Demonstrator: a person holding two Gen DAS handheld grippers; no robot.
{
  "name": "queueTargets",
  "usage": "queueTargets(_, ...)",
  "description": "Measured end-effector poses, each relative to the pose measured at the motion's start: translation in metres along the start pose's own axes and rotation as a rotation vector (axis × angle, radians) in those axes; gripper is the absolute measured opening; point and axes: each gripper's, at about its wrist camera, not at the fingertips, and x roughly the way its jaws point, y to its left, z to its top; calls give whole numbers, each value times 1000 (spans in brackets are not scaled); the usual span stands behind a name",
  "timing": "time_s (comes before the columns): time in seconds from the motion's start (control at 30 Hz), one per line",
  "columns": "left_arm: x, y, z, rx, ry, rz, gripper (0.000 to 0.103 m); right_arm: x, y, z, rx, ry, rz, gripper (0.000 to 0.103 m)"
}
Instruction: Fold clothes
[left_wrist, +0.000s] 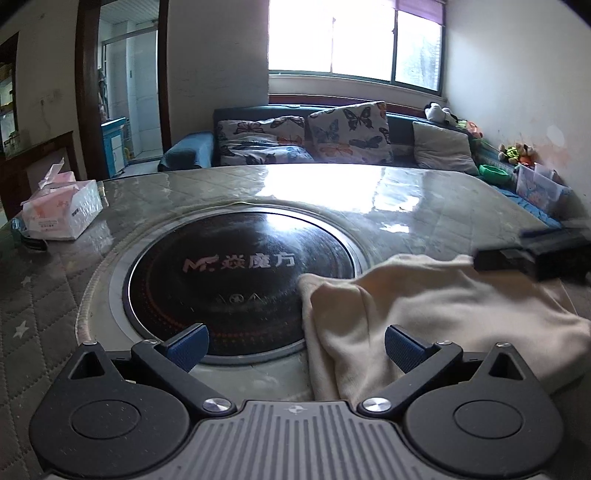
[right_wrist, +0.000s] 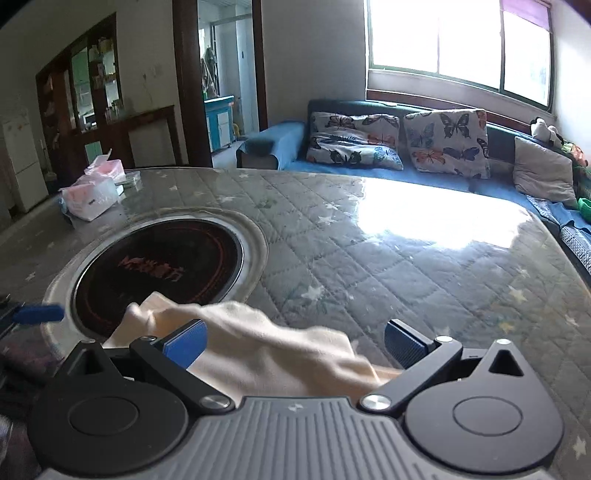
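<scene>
Left wrist view showed the cream garment (left_wrist: 424, 317) rumpled at lower right on the desk (left_wrist: 424, 206), both hand-held grippers (left_wrist: 296, 345) (right_wrist: 295, 341) wide open, empty; pinching opposite edges would fold squarely.

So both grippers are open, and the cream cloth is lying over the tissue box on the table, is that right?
Not quite. Both the left gripper and the right gripper are open, but the cream cloth lies partly over the round black cooktop, not the tissue box. The left wrist view shows the box standing apart from the cloth.
</scene>
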Motion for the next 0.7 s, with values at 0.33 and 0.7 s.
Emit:
queueTargets(0.33, 13, -8, -5, 55, 20, 71, 103, -29, 8, -50, -38, 18, -4, 103)
queueTargets(0.7, 11, -13, -10, 78, 7, 95, 103, -56, -5, -72, -16, -38, -18, 103)
